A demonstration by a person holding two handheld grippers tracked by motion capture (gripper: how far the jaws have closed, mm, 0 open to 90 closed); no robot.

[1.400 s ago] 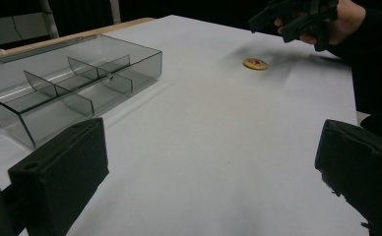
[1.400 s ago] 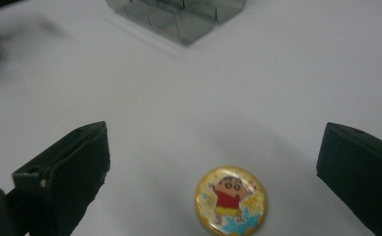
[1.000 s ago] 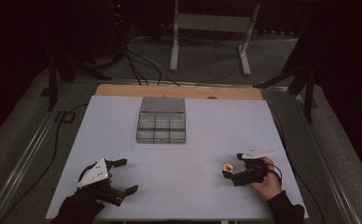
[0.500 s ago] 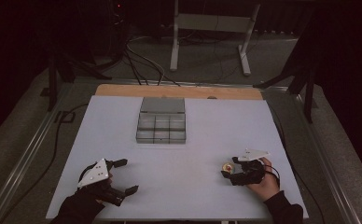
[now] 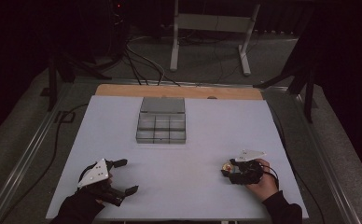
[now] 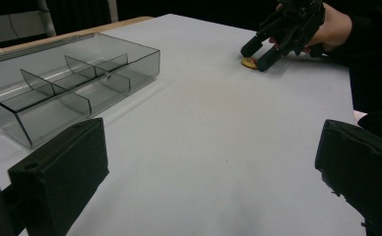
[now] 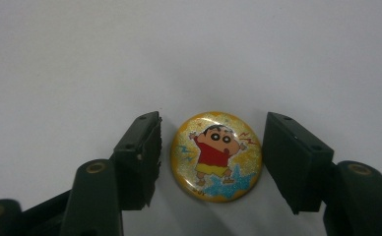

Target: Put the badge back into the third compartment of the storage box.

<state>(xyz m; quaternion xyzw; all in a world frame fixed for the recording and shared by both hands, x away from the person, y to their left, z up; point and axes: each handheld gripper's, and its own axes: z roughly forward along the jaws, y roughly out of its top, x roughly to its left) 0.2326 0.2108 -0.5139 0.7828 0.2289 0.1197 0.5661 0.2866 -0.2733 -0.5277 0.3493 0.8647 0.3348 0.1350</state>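
A round yellow badge (image 7: 216,155) with a cartoon child on it lies flat on the white table. My right gripper (image 7: 211,157) stands open around it, one jaw on each side with small gaps, not touching. In the high view the badge (image 5: 226,165) lies at the right front, under the right gripper (image 5: 229,169). The left gripper view shows the badge (image 6: 249,63) and the right gripper (image 6: 261,53) far off. My left gripper (image 5: 126,177) rests open at the left front, with nothing between its jaws. A clear grey compartment box (image 5: 162,120) stands at the table's middle back.
The compartment box (image 6: 66,81) has several dividers and looks empty in the left gripper view. A wooden strip (image 5: 179,92) runs along the table's far edge. Cables and a metal stand (image 5: 209,28) lie on the floor beyond.
My right gripper has moved slightly left and down toward the badge, so its jaws now straddle it. The left gripper has stayed put.
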